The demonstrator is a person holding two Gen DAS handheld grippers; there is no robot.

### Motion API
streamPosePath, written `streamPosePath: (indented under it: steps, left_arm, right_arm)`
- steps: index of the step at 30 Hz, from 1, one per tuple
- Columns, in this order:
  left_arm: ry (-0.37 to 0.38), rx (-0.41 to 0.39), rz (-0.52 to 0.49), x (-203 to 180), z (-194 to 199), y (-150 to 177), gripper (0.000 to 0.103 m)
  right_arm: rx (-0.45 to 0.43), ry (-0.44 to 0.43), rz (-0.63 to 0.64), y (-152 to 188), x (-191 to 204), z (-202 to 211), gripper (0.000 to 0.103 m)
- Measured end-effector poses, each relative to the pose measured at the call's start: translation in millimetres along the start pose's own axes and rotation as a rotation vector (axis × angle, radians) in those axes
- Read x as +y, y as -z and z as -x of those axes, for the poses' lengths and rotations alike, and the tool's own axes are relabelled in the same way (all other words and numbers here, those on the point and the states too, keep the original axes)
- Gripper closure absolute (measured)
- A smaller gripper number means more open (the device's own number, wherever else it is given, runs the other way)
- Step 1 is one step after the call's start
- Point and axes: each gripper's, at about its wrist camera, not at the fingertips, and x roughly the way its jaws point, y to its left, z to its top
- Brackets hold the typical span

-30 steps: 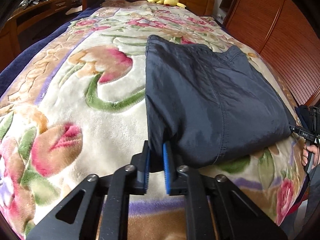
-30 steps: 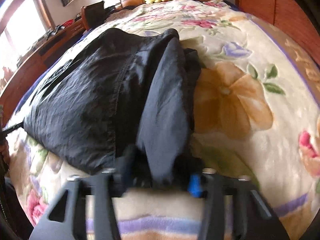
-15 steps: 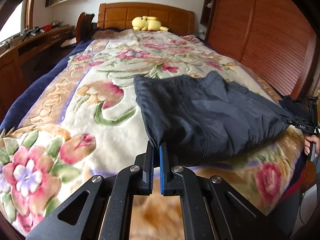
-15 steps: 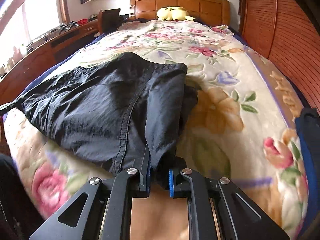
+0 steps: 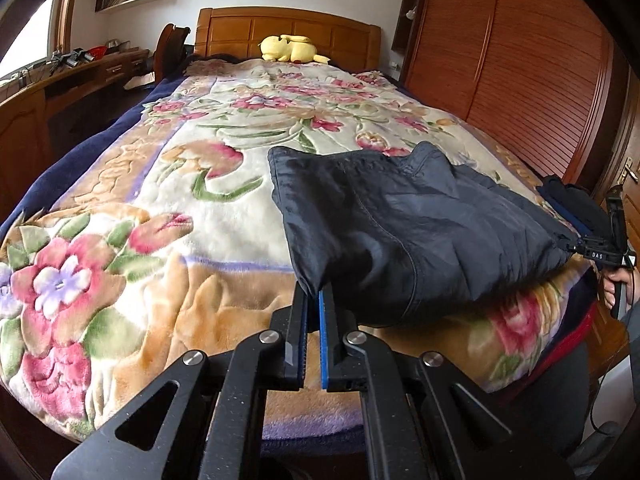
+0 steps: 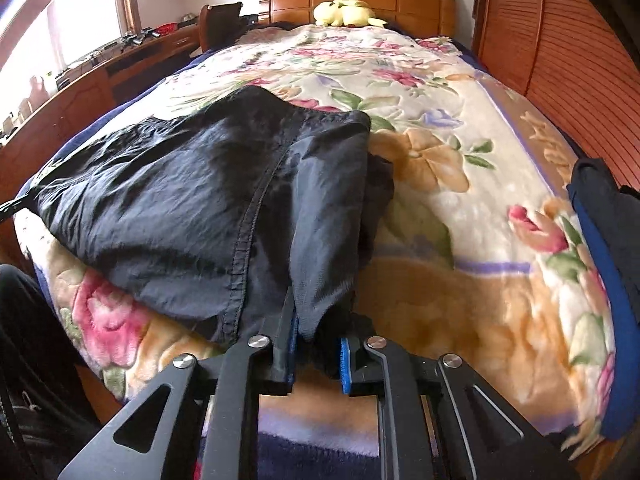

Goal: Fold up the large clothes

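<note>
A dark navy garment (image 5: 404, 216) lies folded on the floral bedspread (image 5: 160, 184) near the foot of the bed. My left gripper (image 5: 313, 300) is shut on its near left corner. My right gripper (image 6: 316, 336) holds the garment's (image 6: 200, 204) near right corner, with bunched cloth between its blue pads. The near edge is lifted and stretched between the two grippers. The right gripper also shows at the right edge of the left wrist view (image 5: 600, 254), with the hand that holds it.
A yellow plush toy (image 5: 292, 49) lies by the wooden headboard (image 5: 288, 28). A wooden desk (image 5: 60, 88) runs along the left. A slatted wooden wardrobe (image 5: 520, 72) stands on the right. Another dark and blue garment (image 6: 608, 232) lies at the bed's right edge.
Both grippers have pulled back and up from the bed with the garment's near corners, dragging the garment toward the foot of the bed. The near edge now hangs past the bed's end.
</note>
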Motion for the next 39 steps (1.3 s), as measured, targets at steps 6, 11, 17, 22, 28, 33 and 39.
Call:
streamPosePath:
  steps: [6, 11, 17, 22, 28, 33, 39]
  left_arm:
    - [-0.012, 0.015, -0.012, 0.6, -1.8, -1.8, 0.091]
    - [-0.005, -0.011, -0.021, 2.1, 2.6, -10.3, 0.068]
    - [0.034, -0.04, -0.045, -8.2, -6.3, -38.3, 0.034]
    - [0.078, -0.072, -0.082, -31.4, -26.5, -75.4, 0.025]
    - [0.065, -0.064, -0.119, -46.6, -63.0, -97.1, 0.024]
    - [0.075, -0.033, -0.118, -48.9, -87.6, -92.6, 0.023]
    - [0.11, -0.01, -0.132, -51.7, -100.3, -85.4, 0.023]
  right_arm:
    - [-0.027, 0.052, -0.029, -7.0, 1.7, 2.9, 0.057]
    - [-0.112, 0.086, -0.021, -29.8, 11.8, 10.8, 0.038]
    - [-0.143, 0.042, 0.053, -62.1, 43.8, -7.5, 0.032]
    - [-0.134, -0.007, 0.153, -103.5, 73.1, -44.5, 0.032]
    - [-0.067, -0.104, 0.187, -163.1, 95.7, -102.3, 0.032]
    - [0.074, -0.135, 0.188, -197.7, 98.3, -168.6, 0.036]
    - [0.154, -0.098, 0.238, -220.4, 107.0, -218.9, 0.076]
